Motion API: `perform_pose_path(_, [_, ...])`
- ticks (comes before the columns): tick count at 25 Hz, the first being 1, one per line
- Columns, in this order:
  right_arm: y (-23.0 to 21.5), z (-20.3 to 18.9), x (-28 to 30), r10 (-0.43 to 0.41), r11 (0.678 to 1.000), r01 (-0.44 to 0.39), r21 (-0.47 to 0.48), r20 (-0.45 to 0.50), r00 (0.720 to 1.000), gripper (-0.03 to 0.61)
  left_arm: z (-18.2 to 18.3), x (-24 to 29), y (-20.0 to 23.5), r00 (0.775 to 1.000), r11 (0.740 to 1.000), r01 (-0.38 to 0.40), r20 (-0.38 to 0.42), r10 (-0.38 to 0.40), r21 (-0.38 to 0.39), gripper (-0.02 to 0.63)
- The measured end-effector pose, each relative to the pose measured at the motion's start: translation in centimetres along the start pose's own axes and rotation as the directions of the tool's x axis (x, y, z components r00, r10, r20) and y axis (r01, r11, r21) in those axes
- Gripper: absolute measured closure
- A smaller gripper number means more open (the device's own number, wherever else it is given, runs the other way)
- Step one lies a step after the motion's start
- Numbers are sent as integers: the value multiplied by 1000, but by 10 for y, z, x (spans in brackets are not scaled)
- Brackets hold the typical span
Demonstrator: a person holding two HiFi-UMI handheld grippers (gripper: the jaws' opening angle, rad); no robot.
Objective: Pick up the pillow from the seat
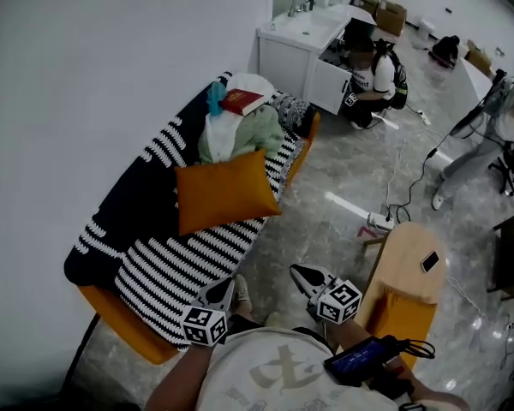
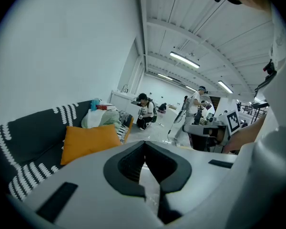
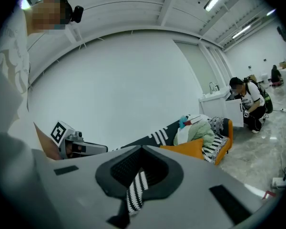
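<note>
Holding left gripper (image 1: pixel 225 288) and right gripper (image 1: pixel 302 274) low and close in, both clamped shut on nothing. Facing the orange pillow (image 1: pixel 224 191) well ahead of both tools, propped on the striped sofa (image 1: pixel 167 264) and seemingly leaning on a heap of clothes (image 1: pixel 240 134) topped by a red book (image 1: pixel 242 101). Likely to fail if reaching with jaws closed: merely shoving the soft cushion back into the heap. Could also snag the loose striped cover, or tumble clothes and book, by pinching too deep.
</note>
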State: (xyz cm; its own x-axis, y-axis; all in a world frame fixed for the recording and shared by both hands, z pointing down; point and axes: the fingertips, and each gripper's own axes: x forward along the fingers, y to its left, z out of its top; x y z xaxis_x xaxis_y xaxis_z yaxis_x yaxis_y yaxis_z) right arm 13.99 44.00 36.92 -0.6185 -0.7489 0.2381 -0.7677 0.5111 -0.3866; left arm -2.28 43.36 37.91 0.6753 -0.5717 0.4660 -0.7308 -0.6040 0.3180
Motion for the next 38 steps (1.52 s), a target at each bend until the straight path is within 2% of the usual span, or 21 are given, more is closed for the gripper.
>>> perform_pose_path(7, [-17,21,30,-11,1000,11,-12,9,1000,566,14,28,31,999,1000,3,-43,-3,-7,604])
perform_pose_path(15, [-50,47,61,-88,996,88,-2,8,996,566,52,84,58,992,994,106,-75,-104,24,604])
perform_pose_path(23, [-76,69,91,-183,983,183,2,5,983,566,88,125,85,977,978,204,-71,-201,37,604])
perform_pose_path(29, [-83,87,127,-198,980,198,-19,1,980,566,105,127,124,978,979,200,-59,-198,31,604])
perform_pose_path(34, [-87,98,157,-179,983,178,-40,-7,984,566,117,124,161,988,988,150,-31,-149,23,604])
perform_pose_path(38, [-92,98,176,-153,988,152,-40,-23,988,566,119,122,175,993,993,116,-14,-116,12,604])
